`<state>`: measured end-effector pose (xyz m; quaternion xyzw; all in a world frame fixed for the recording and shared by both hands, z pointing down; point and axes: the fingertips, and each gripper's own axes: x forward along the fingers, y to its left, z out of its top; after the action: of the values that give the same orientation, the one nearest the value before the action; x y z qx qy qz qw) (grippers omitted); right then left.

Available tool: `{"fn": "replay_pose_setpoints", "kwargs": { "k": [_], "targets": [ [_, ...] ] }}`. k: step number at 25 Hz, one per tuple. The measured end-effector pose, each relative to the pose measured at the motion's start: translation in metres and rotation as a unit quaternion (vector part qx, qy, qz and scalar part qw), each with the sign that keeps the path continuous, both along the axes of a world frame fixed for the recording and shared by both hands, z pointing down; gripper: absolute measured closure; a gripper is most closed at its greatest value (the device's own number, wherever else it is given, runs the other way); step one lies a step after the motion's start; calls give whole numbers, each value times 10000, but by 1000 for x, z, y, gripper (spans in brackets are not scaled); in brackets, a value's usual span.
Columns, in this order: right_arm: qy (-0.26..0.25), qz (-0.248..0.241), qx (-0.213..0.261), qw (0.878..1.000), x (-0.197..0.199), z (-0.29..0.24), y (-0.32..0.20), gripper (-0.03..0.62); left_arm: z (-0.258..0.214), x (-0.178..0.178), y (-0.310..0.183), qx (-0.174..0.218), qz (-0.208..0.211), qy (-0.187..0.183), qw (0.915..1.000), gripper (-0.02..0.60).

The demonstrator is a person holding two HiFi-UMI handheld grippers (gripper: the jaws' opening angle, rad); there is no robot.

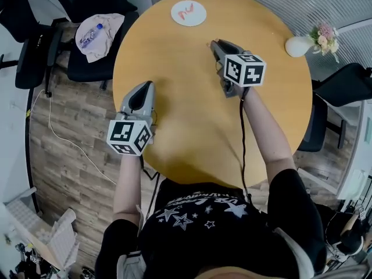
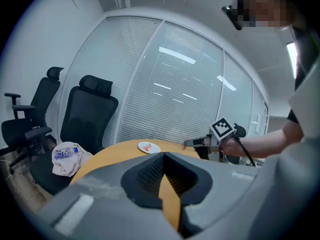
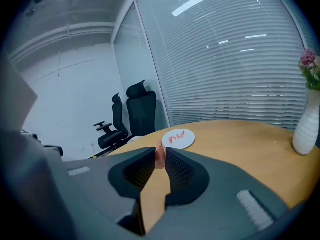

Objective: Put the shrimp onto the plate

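Right gripper (image 3: 160, 153): jaws narrow, pinched on one pink shrimp (image 3: 160, 157) that stands upright at the very tips. In the head view the right gripper (image 1: 217, 45) is over the middle of the worktop (image 1: 192, 109), pointing toward the far rim.

Left gripper (image 2: 164, 156): jaws drawn together at the tips, nothing between them. In the head view the left gripper (image 1: 145, 89) sits near the worktop's left edge, well apart from the right one.

Plate (image 3: 178, 138): one, white, round, lying ahead of the right gripper and near the far rim (image 1: 189, 13). Two red pieces on it. The line from the held shrimp to the plate runs over bare wood.

Around:
- Vase (image 1: 298, 45): one, white, at the right rim, holding pink flowers (image 1: 325, 35). It is off to the side of the gripper-to-plate line and also shows at the right edge of the right gripper view (image 3: 306, 126).
- Office chairs, black: two at the left, the nearer one (image 2: 87, 114) and the farther one (image 2: 35, 119).
- The nearer chair's seat carries one crumpled cloth (image 1: 103, 31) with one plastic bottle (image 1: 90, 36) on top.
- Black cable (image 1: 243, 132): one, running from the right gripper back along the forearm.
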<state>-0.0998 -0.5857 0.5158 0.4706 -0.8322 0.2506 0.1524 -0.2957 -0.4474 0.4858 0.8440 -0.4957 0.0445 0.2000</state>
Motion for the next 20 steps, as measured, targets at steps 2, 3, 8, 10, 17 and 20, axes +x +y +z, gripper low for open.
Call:
{"fn": "replay_pose_setpoints", "kwargs": {
  "k": [2, 3, 8, 10, 17, 20],
  "targets": [
    [-39, 17, -54, 10000, -7, 12, -14, 528, 7, -3, -8, -21, -1, 16, 10000, 580],
    [-60, 14, -77, 10000, -11, 18, -21, 528, 11, -4, -12, -34, -6, 16, 10000, 580],
    [-99, 79, -254, 9996, -26, 52, -53, 528, 31, -4, -26, -63, 11, -172, 9998, 580],
    [-137, 144, -347, 9992, -28, 66, -66, 528, 39, -4, -29, -84, 6, -246, 9997, 580],
    [-98, 483, -171, 9986, -24, 81, -124, 528, 66, -14, -33, -281, -148, -190, 9993, 580],
    [32, 488, -243, 9985, -25, 91, -146, 528, 74, -18, -31, -392, -226, -129, 9989, 580]
  ]
}}
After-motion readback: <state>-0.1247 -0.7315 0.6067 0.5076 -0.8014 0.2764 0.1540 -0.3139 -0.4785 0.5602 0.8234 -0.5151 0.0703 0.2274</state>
